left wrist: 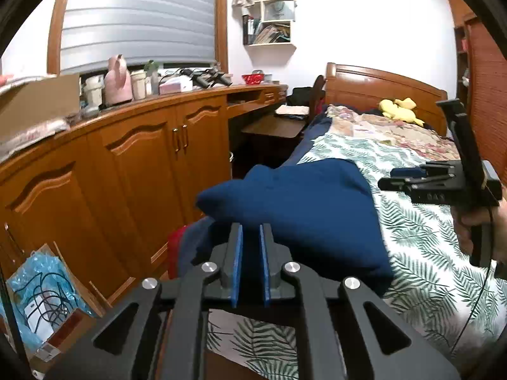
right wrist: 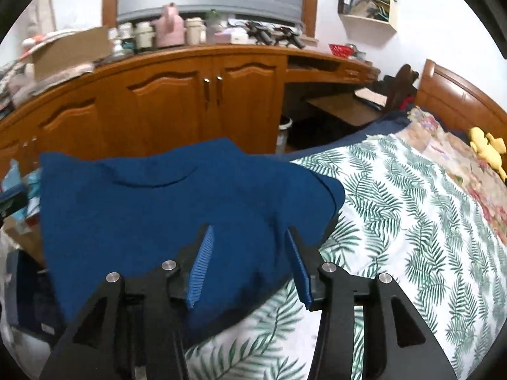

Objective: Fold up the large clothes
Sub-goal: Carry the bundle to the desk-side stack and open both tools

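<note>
A dark blue garment (left wrist: 298,209) lies folded on the leaf-print bed cover (left wrist: 421,253), near the bed's left edge. In the right wrist view it (right wrist: 152,209) spreads wide with its neckline facing the cabinets. My left gripper (left wrist: 251,231) hovers just in front of the garment's near edge, jaws narrowly apart with nothing between them. My right gripper (right wrist: 248,234) is open above the garment's near right part, empty. It also shows in the left wrist view (left wrist: 412,179), held above the bed to the right of the garment.
Wooden cabinets (left wrist: 142,164) run along the left of the bed, topped with clutter. A box of cables (left wrist: 41,297) sits on the floor. A yellow plush toy (left wrist: 401,110) lies by the headboard (left wrist: 380,88). A floral quilt (right wrist: 459,158) covers the bed's far end.
</note>
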`<state>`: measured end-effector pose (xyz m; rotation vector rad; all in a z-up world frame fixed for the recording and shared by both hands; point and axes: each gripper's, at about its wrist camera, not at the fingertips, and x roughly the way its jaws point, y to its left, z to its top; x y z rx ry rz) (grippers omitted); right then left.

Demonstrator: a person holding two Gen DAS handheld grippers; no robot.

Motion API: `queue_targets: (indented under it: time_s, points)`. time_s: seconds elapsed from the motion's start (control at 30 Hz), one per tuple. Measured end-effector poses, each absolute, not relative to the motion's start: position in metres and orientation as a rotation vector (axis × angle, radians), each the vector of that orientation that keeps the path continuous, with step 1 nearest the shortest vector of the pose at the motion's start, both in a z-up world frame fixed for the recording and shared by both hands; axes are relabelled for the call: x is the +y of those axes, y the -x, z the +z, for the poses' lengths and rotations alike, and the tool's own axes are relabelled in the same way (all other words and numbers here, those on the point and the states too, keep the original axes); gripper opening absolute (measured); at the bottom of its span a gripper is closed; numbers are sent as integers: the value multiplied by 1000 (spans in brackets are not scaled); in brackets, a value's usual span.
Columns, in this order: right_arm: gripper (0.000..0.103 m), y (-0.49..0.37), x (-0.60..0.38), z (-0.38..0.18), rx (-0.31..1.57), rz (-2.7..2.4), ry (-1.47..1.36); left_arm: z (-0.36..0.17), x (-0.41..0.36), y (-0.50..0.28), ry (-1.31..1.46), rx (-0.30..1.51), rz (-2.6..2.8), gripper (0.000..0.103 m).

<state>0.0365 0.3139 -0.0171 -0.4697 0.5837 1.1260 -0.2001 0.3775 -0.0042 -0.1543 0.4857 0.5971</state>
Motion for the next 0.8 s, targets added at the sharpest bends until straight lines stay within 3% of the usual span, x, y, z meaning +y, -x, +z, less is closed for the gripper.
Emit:
queue_targets:
  time_s: [0.23,0.4,0.6,0.8]
  points:
    - [49,-7,244,1,550,1153,406,14,338,191,131,472,529,13]
    - [69,2,187,19,515,1122,359,23,298,177,106,473,460,16]
    - [83,11,116,33,471,1052,318,34,249,159,107,448,408,17]
    - [87,21,51,37,432,984,278,41,211,144,112,424,362,18]
